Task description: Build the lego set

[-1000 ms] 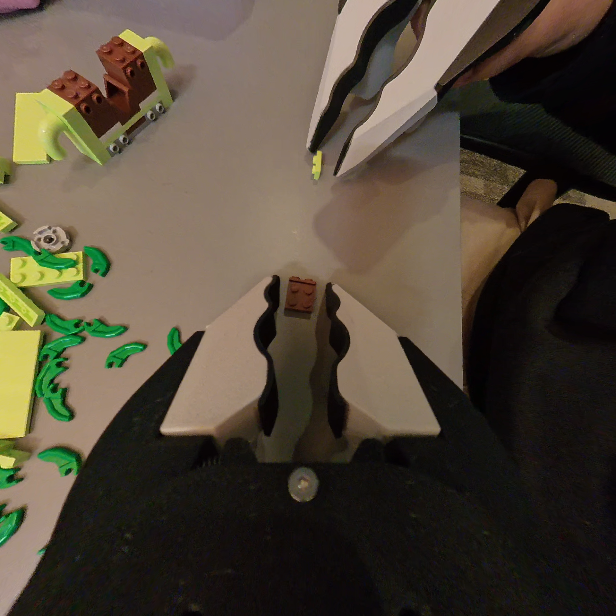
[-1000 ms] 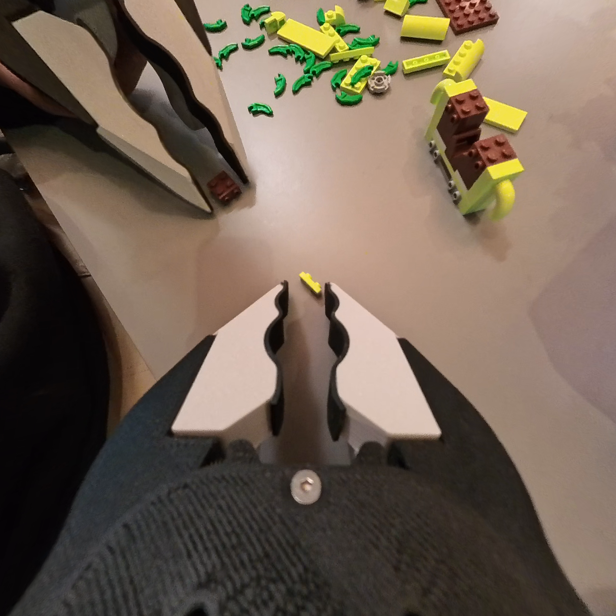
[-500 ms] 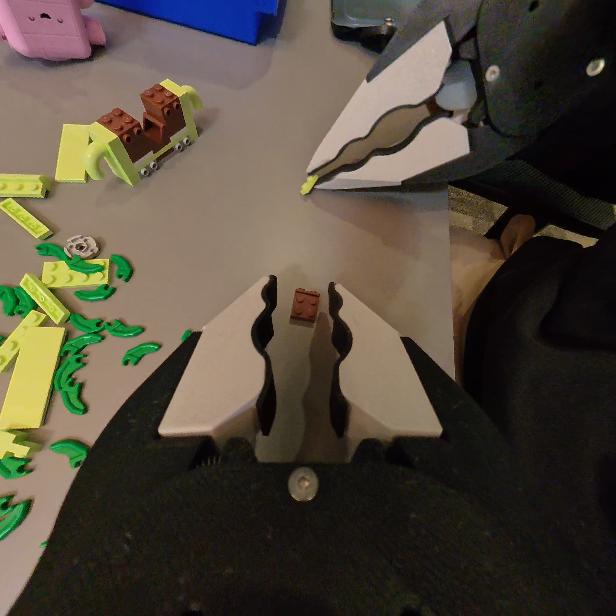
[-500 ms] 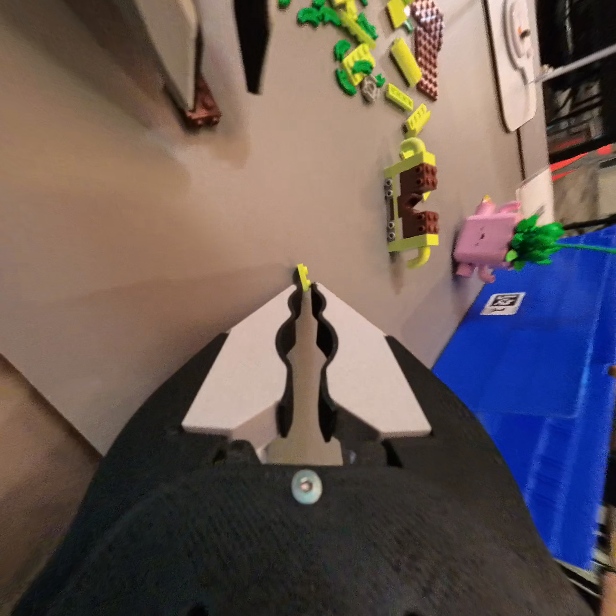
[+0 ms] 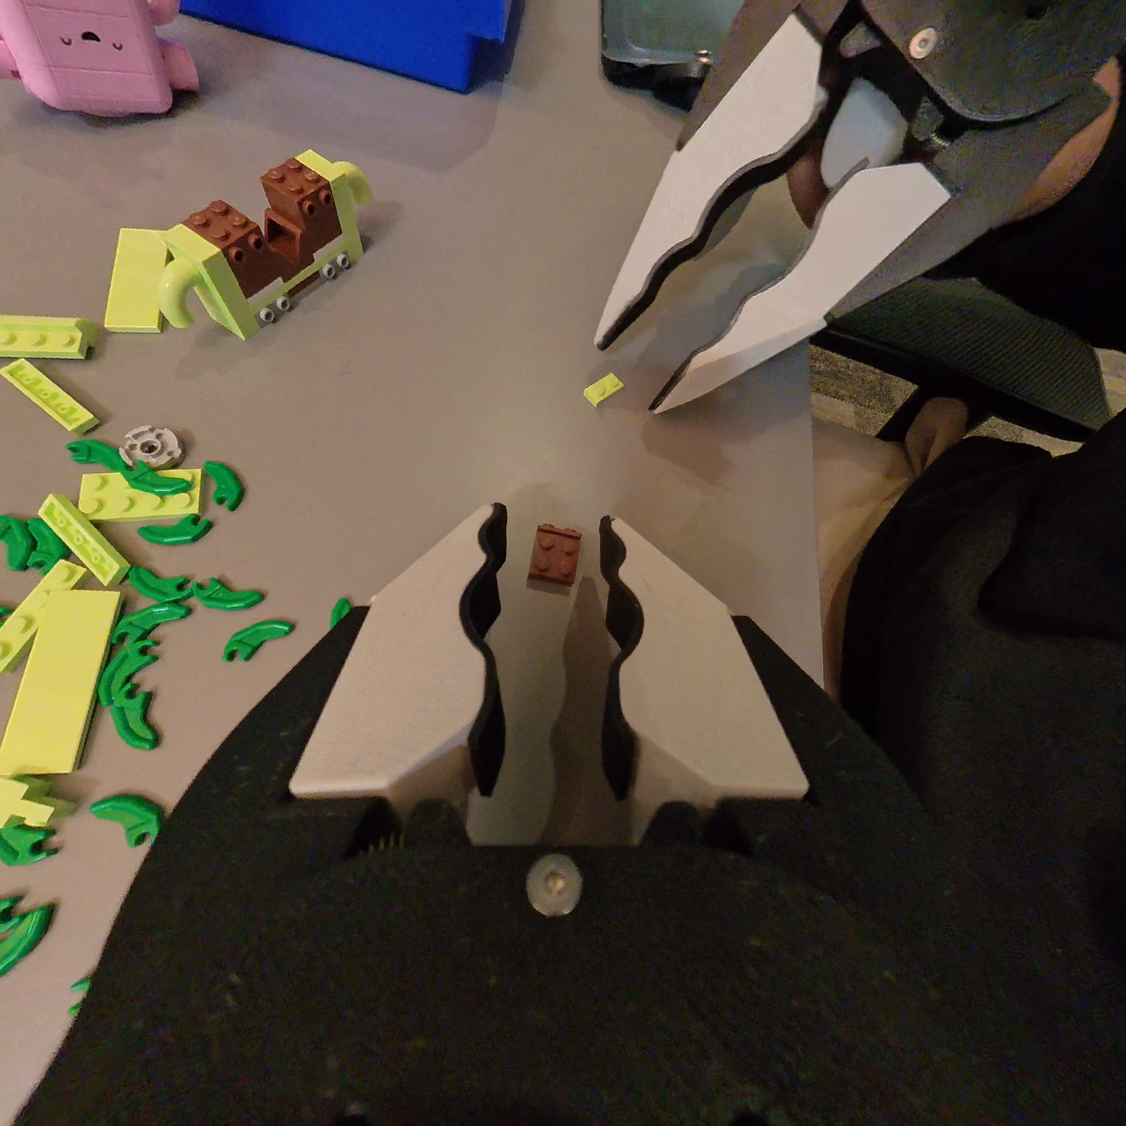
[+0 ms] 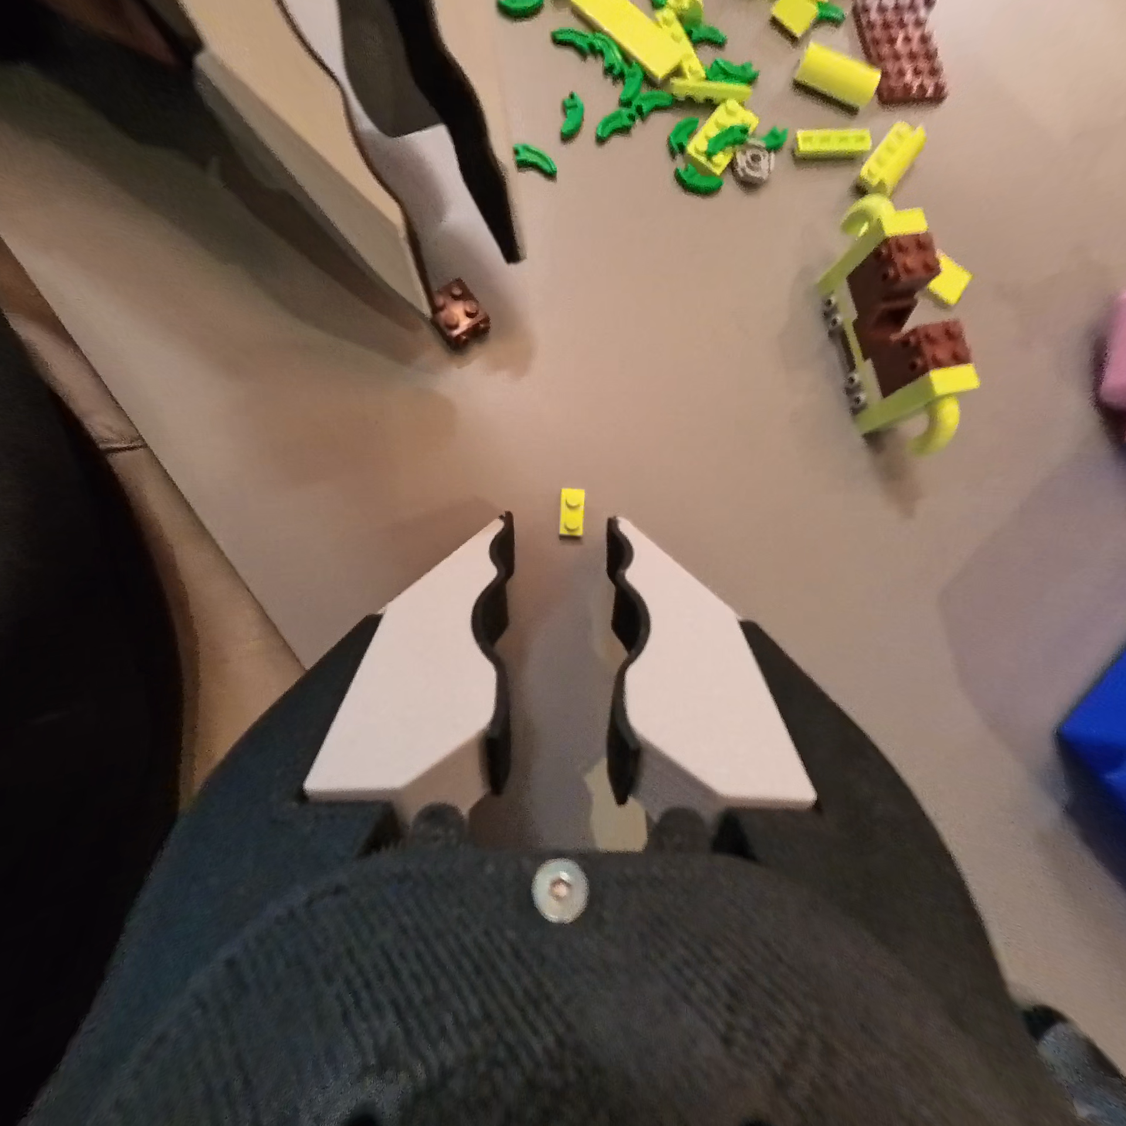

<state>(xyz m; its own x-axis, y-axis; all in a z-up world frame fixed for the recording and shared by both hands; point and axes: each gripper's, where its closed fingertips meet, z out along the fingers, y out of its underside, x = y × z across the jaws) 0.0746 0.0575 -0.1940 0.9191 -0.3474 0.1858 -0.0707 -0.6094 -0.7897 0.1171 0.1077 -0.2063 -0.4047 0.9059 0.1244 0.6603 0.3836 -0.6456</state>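
Observation:
A small brown 2x2 plate [image 5: 555,554] lies on the grey table between the tips of my open left gripper [image 5: 553,521]; it also shows in the right wrist view [image 6: 460,314]. A tiny lime 1x2 plate [image 6: 572,512] lies flat just ahead of my open right gripper [image 6: 559,519]; in the left wrist view it [image 5: 603,389] rests just left of that gripper [image 5: 627,378]. The partly built lime and brown model [image 5: 268,240] lies on its side at the far left, also in the right wrist view [image 6: 895,329].
Loose lime plates and green leaf pieces [image 5: 116,585] crowd the left side. A grey round piece [image 5: 150,446], a pink block figure [image 5: 91,55] and a blue box [image 5: 365,30] stand farther back. A brown baseplate [image 6: 902,55] lies far off. The table edge [image 5: 813,548] runs close on the right. Left tips to right tips: about 8 cm. From the left gripper's tips to the grey round piece [image 5: 150,446] is close to 12 cm. The right camera catches it too, in the right wrist view [image 6: 755,158].
The right gripper was shut on the lime 1x2 plate and lifted; now it is open and the plate lies flat on the table. The left gripper stays open around the brown plate.

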